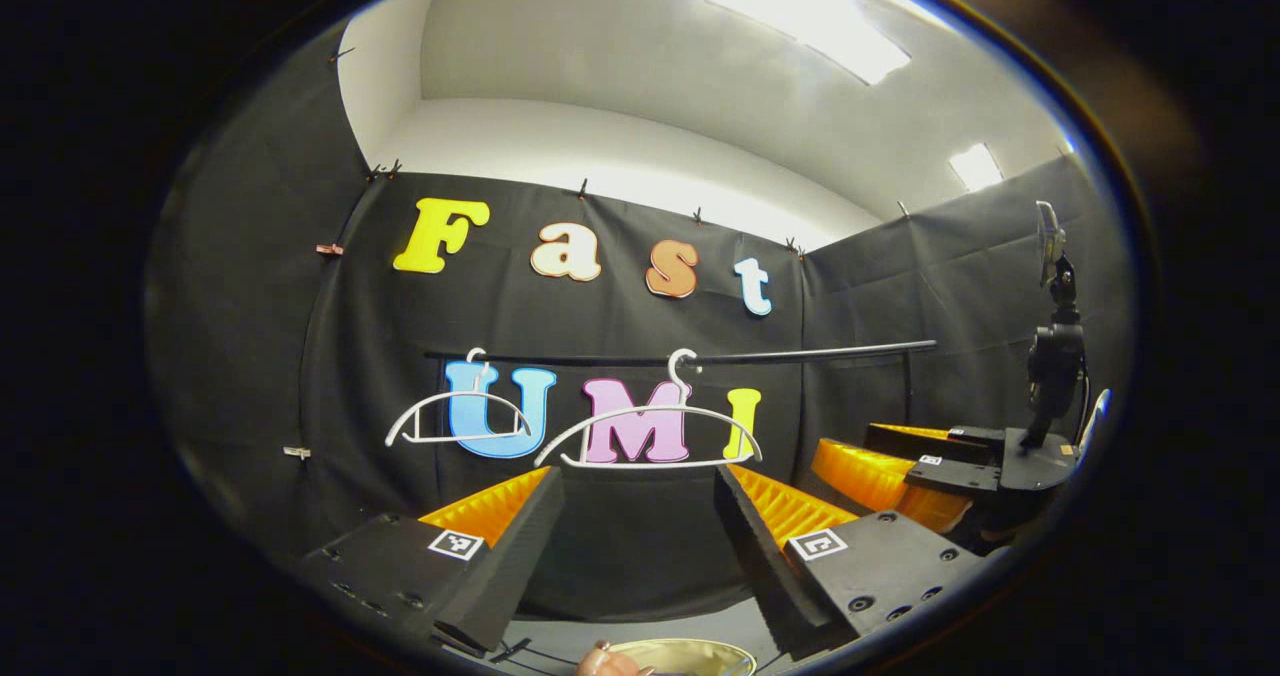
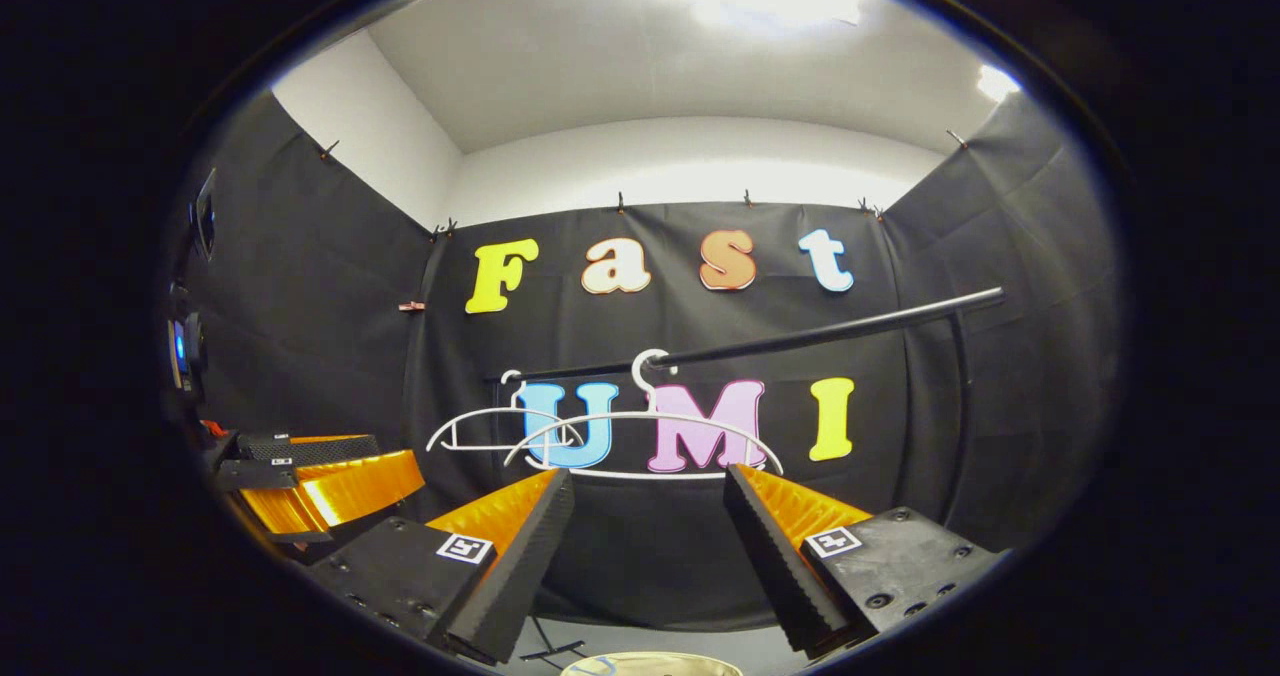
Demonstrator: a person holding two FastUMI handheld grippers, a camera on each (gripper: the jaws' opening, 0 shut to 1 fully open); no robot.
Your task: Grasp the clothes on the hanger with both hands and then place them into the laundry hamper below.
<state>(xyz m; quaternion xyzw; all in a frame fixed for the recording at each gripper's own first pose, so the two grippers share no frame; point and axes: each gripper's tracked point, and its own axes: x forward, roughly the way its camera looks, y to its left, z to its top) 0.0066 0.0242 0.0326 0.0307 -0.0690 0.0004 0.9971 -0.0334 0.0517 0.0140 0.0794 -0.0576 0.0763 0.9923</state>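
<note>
Left gripper [image 1: 638, 516] pointing forward and slightly upward, jaws standing wide apart, gripping nothing. Right gripper [image 2: 648, 521] likewise facing forward, jaws spread wide, nothing between fingers. Both sitting level, side by side. In left gripper view, right gripper showing off to right, farther off. In right gripper view, left gripper showing low at left edge. Fingertip [image 1: 603, 662] peeking at bottom edge of left gripper view.
</note>
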